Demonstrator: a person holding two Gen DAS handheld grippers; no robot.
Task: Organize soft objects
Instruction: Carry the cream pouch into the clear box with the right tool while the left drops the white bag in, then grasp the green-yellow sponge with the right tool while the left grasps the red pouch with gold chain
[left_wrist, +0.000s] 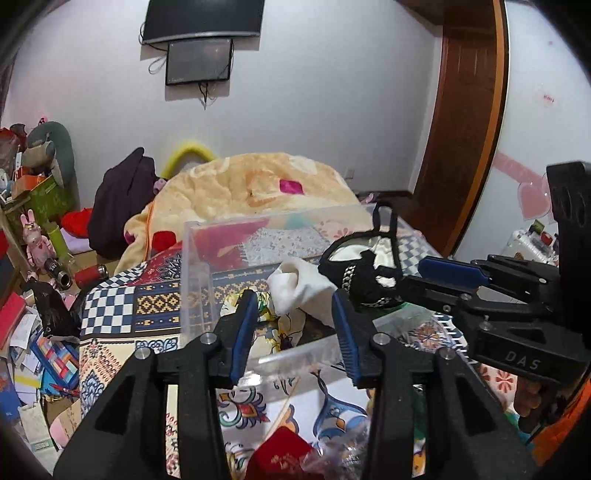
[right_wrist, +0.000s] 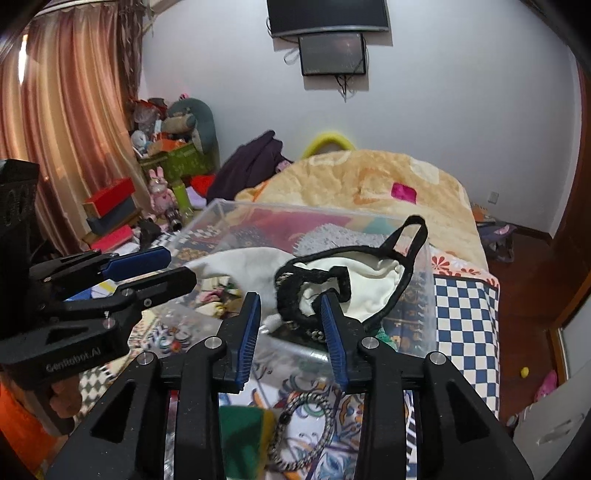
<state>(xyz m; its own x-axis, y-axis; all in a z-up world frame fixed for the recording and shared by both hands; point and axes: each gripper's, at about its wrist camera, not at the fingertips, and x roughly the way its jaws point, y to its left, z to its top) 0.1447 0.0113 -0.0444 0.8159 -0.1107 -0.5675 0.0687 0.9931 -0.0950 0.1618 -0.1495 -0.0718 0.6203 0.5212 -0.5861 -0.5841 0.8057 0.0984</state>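
- Bedroom clutter surrounds the patterned bed (left_wrist: 110, 306).
- Right claw (right_wrist: 291, 314) gapes wide, its tip by the black-trimmed white garment (right_wrist: 369, 280) draped in the clear bin (right_wrist: 424, 325); its strap may snag.
- Left claw (left_wrist: 295, 314) hangs wide and empty, near the white cloth (left_wrist: 299, 288).

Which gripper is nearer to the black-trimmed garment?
Right. The right gripper reaches the black-trimmed garment at its black edge; the left gripper faces the white cloth beside it.

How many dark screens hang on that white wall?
2: a large screen at the top of the wall, and a small screen mounted right beneath it, cables dangling below. None seem hidden.
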